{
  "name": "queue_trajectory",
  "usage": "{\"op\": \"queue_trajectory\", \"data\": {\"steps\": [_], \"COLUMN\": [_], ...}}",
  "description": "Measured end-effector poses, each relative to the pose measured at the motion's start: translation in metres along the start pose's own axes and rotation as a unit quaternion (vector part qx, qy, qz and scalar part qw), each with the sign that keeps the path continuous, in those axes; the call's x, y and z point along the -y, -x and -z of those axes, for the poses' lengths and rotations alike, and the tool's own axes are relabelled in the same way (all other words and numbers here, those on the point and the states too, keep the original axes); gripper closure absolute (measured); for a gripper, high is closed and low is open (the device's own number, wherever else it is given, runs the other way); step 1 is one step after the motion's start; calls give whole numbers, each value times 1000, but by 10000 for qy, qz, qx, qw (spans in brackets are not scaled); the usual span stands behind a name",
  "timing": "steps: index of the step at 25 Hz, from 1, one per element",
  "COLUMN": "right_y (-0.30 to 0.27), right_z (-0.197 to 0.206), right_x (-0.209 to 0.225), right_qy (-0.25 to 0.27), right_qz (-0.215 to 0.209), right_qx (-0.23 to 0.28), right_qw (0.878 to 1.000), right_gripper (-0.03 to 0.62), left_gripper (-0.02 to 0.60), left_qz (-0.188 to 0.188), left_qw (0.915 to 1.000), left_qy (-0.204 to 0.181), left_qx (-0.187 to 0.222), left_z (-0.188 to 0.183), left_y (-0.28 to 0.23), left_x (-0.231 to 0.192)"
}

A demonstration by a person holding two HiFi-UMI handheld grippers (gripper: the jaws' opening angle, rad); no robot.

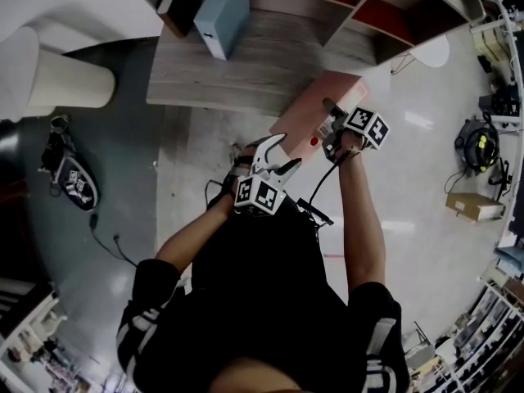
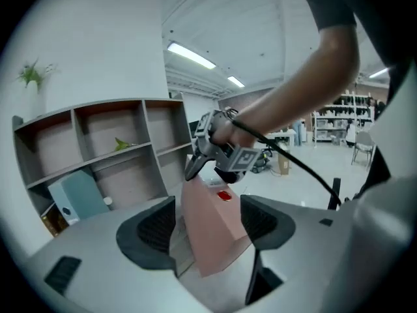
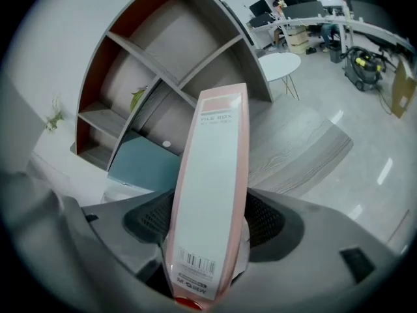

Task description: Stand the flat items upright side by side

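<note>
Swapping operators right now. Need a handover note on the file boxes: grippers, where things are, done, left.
Right gripper: shut on the pink file box at its spine, held tilted, far end toward the wood-grain board.
Left gripper: open, jaws either side of the same box, with a gap at one pad.
Blue file box: on the board; can't tell if it is fully upright.
Done: pink box is off the floor.
Left: stand it upright beside the blue one.

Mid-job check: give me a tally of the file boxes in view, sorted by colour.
pink file box: 1
blue file box: 1
Total: 2
</note>
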State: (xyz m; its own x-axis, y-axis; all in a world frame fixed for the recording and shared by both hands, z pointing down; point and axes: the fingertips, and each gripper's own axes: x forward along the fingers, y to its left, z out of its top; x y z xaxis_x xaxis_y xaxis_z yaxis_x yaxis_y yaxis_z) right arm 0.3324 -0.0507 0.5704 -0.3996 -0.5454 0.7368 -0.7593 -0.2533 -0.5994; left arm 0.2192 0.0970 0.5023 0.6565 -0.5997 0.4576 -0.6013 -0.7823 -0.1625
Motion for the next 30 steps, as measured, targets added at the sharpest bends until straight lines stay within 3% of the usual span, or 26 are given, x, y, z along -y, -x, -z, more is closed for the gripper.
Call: {"op": "queue_trajectory", "data": {"steps": [4,7,12,17,23,30], "right_y": [7,13,24,29,12,-32], "right_z": [2,5,1,-4,7,12], "right_x": [-8,-15,-44,-86,-144,-206], "right_qy": [401,510,1058,1760,2499,2916], "right_qz": [-44,-185,-454,-719,-894,-782], "right_qx": [109,171,398,847,1258,1541], "right_qw": [9991,9984,9925,9781,9559,9408], "right_gripper": [253,256,263,267,273,275], "left_gripper": [271,361,508,560,560,560], "left_qz": [-421,-865,-1617,-2129,-2407,-2196], "left_qw": [9977,9931,9771,9633,9497,9543], "left_qy": [514,748,1202,1493,1830,1804], "left_qx": [168,272,683,666,816,929], "left_z": [-3,-4,-18,-13,5,33], "left_y": [19,32,57,82,109,114], "left_x": [-35,-64,-107,-134,-172,-242]}}
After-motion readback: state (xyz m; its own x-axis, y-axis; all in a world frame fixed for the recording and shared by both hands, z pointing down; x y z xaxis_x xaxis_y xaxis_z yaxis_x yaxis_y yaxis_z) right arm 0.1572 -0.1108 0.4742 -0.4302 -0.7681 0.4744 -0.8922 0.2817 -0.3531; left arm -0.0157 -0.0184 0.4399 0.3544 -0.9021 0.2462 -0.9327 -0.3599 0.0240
